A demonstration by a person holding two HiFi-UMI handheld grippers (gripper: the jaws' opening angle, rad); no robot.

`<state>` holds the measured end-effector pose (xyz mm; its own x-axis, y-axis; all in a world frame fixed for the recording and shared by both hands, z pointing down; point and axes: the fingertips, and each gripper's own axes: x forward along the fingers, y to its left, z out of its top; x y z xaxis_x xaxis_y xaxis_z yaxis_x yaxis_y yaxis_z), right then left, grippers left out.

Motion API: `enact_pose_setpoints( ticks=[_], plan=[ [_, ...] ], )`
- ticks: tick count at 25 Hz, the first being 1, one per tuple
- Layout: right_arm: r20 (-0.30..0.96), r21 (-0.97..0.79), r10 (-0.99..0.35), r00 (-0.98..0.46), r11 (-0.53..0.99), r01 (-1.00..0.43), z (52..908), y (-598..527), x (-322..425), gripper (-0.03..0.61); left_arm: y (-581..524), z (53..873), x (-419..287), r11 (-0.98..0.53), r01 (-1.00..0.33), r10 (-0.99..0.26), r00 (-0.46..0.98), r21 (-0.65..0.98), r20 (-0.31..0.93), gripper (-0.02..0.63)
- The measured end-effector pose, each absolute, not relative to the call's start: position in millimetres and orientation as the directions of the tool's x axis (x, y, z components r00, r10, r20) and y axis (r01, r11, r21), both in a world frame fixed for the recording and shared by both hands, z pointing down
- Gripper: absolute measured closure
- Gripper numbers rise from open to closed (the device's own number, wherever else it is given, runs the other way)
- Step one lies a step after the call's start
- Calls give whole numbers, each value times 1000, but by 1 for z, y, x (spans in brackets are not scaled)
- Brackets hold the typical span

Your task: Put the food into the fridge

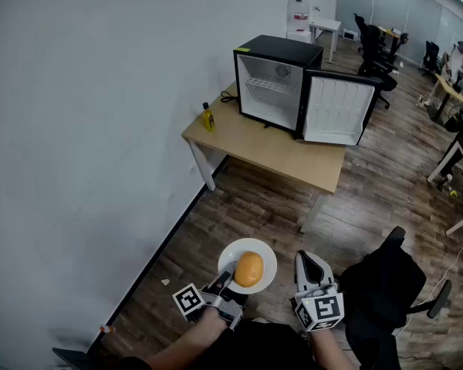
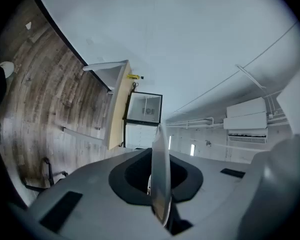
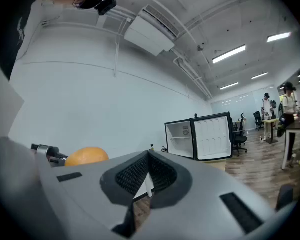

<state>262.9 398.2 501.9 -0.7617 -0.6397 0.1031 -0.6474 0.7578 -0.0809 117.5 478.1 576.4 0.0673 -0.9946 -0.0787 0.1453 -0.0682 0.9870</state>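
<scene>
White plate point(image 1: 269, 260) bearing orange food point(image 1: 249, 269) clamped in left tool point(image 1: 227, 278); right tool point(image 1: 312, 264) closed, empty.

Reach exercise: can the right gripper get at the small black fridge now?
Probably not: the small black fridge stands far across the floor from the right gripper, though its door is open.

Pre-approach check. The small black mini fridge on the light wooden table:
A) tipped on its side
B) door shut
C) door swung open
C: the small black mini fridge stands upright on the light wooden table, its white-lined door swung open.
</scene>
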Motion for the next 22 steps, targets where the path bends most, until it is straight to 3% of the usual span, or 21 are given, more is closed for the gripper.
enact_pose_setpoints(
  ticks=[11, 22],
  plan=[
    [103, -15, -622, -776, 779, -626, 509, 387, 252, 518, 449, 586, 102, -15, 126, -998, 57, 992, -22, 592],
    [123, -39, -645, -754, 756, -653, 521, 309, 213, 518, 355, 593, 66, -22, 217, -995, 94, 976, -43, 592]
  ],
)
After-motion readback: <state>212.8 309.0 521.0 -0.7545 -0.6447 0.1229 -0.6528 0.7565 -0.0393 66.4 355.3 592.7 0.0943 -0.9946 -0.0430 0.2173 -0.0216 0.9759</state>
